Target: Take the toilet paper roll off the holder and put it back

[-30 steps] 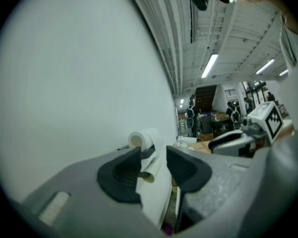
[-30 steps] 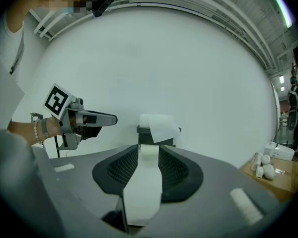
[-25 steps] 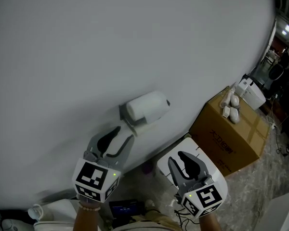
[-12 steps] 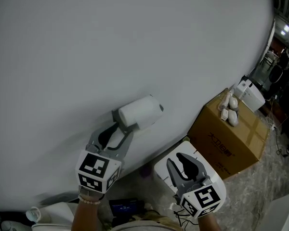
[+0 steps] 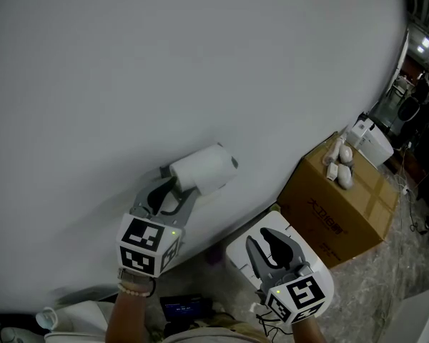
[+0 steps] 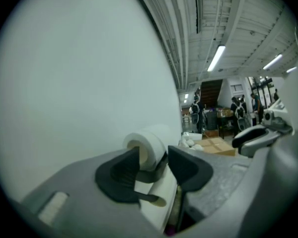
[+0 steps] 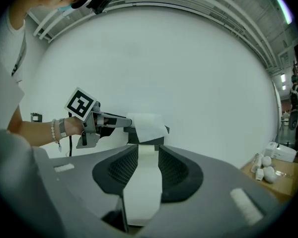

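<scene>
The left gripper (image 5: 177, 189) has its jaws spread wide, with the left end of the toilet paper roll (image 5: 200, 168) loosely between its tips and not squeezed. The roll sits on the holder (image 7: 151, 141) on the wall (image 5: 200, 63). The right gripper (image 5: 261, 236) hangs lower, well apart, jaws half open, holding nothing.

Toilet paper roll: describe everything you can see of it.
The white toilet paper roll, with a pale cardboard core, lies horizontally on a dark holder fixed to the white wall. A loose sheet hangs over its front. The left gripper, jaws open, flanks its near end; neither pad clearly presses on it.
</scene>
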Demonstrator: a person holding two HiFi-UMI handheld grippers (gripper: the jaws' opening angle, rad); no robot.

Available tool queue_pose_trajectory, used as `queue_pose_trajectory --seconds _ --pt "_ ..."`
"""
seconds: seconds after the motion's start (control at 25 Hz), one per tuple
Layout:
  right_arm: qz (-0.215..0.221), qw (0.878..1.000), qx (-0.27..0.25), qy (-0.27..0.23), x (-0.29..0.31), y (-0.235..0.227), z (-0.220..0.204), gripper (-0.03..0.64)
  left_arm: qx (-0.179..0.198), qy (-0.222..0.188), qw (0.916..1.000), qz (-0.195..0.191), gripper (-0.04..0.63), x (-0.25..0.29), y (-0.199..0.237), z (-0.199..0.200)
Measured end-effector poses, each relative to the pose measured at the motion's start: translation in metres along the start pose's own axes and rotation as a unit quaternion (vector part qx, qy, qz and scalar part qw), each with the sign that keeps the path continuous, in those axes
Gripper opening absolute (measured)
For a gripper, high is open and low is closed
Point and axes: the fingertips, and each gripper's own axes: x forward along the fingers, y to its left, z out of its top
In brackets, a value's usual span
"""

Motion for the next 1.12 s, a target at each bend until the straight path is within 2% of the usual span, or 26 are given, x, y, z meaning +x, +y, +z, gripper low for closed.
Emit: queue_pose_trajectory --seconds 0.2,0.36,0.88,1.12 --pt "0.000 1.000 0.001 0.002 -0.002 -0.003 -0.003 0.115 -0.005 -0.001 1.0000 0.004 0.163 0.004 -0.001 0.003" --pt "0.001 1.000 0.001 0.003 -0.002 -0.005 -0.003 0.114 -0.003 0.003 1.0000 0.007 0.131 0.007 -0.001 0.005" --pt "0.003 1.000 -0.003 0.009 0.004 -0.007 -0.003 0.115 -0.009 -0.023 0.9996 -0.010 0.072 0.011 -0.002 0.013" --pt "0.005 1.000 -0.012 -0.007 0.012 -0.015 0.008 0.115 -0.003 -0.036 0.9992 -0.013 0.064 0.010 -0.002 0.018"
